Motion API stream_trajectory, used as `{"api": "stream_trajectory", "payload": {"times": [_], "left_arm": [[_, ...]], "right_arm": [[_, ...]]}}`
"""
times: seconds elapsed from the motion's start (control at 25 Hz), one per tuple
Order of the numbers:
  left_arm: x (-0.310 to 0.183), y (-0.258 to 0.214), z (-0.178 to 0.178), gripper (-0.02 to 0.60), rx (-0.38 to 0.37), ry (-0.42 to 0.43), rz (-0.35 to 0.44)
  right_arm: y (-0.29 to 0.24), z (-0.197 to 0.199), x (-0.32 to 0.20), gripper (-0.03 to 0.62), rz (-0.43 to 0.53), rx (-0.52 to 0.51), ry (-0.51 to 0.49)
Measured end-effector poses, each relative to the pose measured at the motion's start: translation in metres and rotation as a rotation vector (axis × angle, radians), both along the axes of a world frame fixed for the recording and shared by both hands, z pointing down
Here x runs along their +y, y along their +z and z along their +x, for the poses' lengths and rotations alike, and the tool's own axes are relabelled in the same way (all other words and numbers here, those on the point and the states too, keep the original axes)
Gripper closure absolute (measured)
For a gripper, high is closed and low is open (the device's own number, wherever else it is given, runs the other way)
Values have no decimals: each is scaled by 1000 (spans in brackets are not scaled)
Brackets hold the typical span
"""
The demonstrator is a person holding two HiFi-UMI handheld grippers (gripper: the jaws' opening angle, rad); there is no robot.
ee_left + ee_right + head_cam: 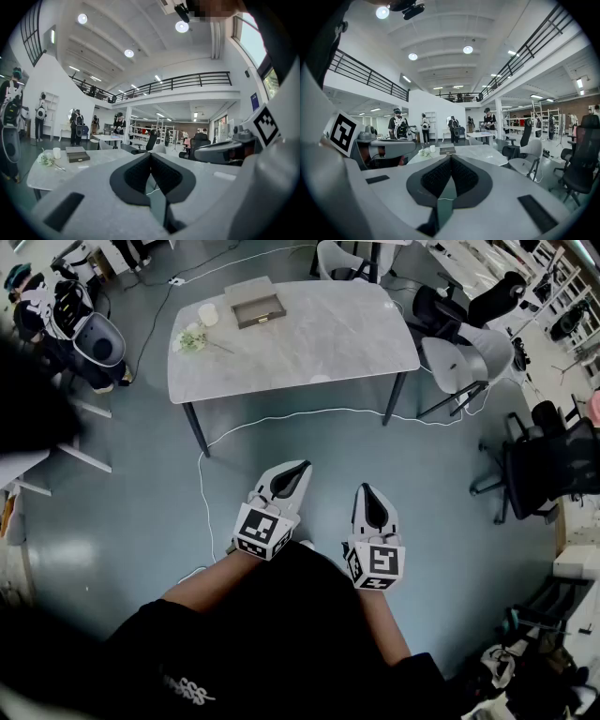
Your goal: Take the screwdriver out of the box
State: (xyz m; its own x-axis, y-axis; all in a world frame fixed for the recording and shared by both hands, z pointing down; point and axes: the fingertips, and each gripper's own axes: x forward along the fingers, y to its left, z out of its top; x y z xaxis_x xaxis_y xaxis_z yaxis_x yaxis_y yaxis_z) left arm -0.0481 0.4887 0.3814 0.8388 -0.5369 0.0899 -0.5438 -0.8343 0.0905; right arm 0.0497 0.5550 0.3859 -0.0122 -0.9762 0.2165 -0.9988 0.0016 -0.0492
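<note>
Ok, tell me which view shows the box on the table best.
The head view: it looks down into the box, showing its interior. The left gripper view shows the box side-on and small; the right gripper view shows the box tiny, in the distance.

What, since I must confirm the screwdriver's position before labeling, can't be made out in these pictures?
- Screwdriver: head view, box too distant and small; its dark inside shows no clear tool.
- Box's inside: left gripper view, seen side-on, hidden by its own wall.
- Right gripper view: box only a tiny far shape.
</note>
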Motion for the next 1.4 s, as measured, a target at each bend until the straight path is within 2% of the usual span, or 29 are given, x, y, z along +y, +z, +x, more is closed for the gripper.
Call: {"api": "stream_trajectory", "payload": {"times": [0.28, 0.48, 0.64, 0.8, 0.96, 1.16, 1.4], "left_arm": [[-9, 2, 14, 565, -8, 44, 6], [-49, 10, 26, 565, 11, 42, -42], [-86, 26, 38, 565, 0, 77, -71], [-137, 32, 53, 565, 8, 86, -72], [-213, 28, 55, 565, 11, 30, -67], [-307, 20, 43, 565, 26, -45, -100], [-379, 4, 28, 565, 37, -89, -77]], "right_arm": [[5, 17, -5, 582, 19, -84, 31], [12, 28, -42, 582, 3, -79, 25], [13, 41, -79, 582, -23, -43, 25], [13, 66, -127, 582, -44, -14, 55], [13, 75, -194, 582, -91, 15, 36], [-11, 70, -285, 582, -72, 1, -21], [-18, 61, -373, 582, -69, 17, -44]]}}
